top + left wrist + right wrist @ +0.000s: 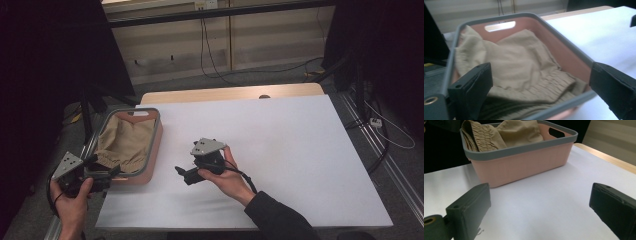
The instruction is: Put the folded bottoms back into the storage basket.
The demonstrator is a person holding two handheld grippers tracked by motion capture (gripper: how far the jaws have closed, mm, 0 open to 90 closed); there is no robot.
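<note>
A pink basket with a grey rim stands at the table's left edge and holds a crumpled beige garment. My left gripper hovers at the basket's near corner, off the table's left side. In the left gripper view it is open, its jaws wide apart over the near rim, with the garment ahead. My right gripper is held low over the middle of the table and points left. It is open and empty, a short way from the basket's side wall; the garment rises above the rim.
The white table top stretches to the right and front of the basket, with a wooden strip along its far edge. Cables lie on the floor to the right. Dark screens stand at both back corners.
</note>
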